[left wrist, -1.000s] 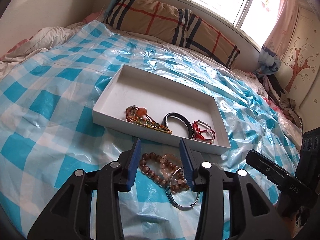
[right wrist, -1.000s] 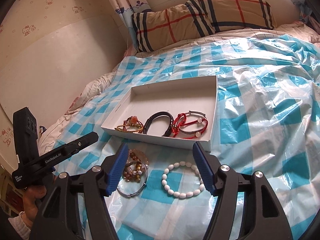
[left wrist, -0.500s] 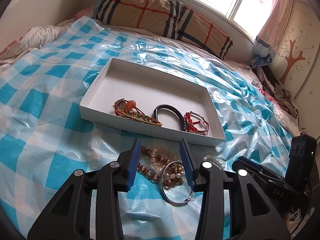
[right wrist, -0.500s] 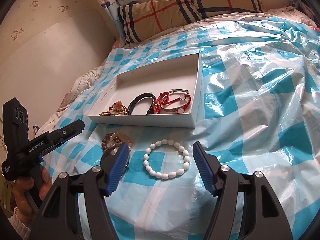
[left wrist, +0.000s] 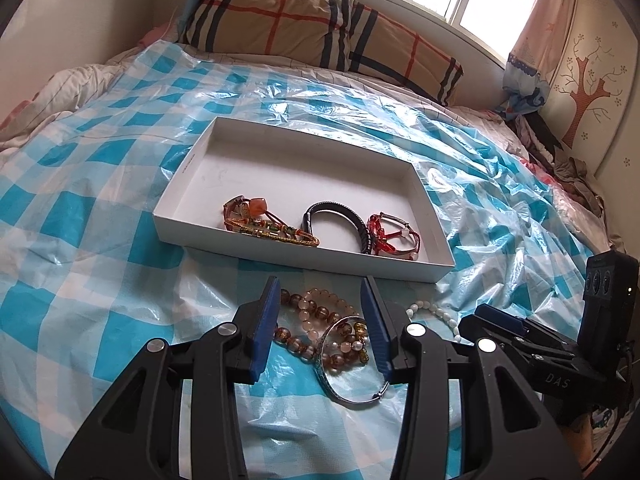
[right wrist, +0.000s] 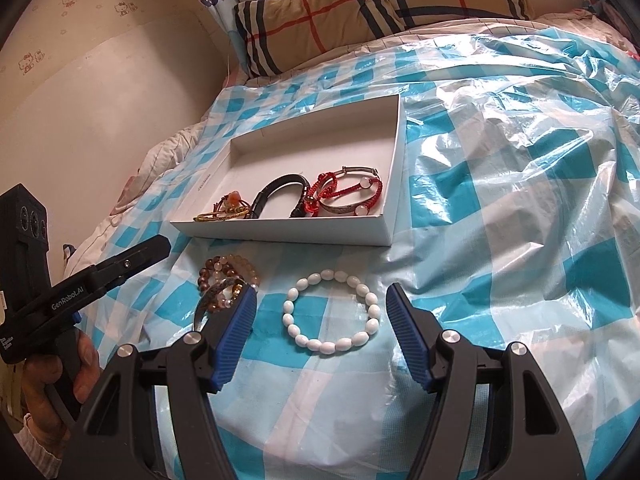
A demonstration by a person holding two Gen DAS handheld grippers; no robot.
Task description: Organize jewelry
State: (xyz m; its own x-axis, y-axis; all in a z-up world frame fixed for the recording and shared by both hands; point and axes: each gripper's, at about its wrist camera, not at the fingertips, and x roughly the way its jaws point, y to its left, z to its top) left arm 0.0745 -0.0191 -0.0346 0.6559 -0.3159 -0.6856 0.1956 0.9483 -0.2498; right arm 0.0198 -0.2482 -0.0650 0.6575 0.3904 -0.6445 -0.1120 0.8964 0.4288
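Both tongs hang over the jewelry heap on the checked plastic sheet [right wrist: 500, 208], jaws apart and gripping nothing. Since a second ago the left gripper [left wrist: 322, 312] has settled low over the tangle of brown bead bracelets [left wrist: 308, 320] and the silver bangle [left wrist: 352, 376], which lie between its blue pads; its jaws are opening a little, and no pad presses on a bead. The right gripper [right wrist: 320, 316] has come down and now frames the white bead bracelet [right wrist: 332, 312] between its wide jaws without touching it. Just beyond both tips sits the white tray [left wrist: 280, 256], already holding an orange-and-gold bracelet [left wrist: 264, 228], a black band [left wrist: 340, 220] and a red cord bracelet [left wrist: 394, 236]. Judging by this, the next pickups are lined up: three pieces are still outside the tray.
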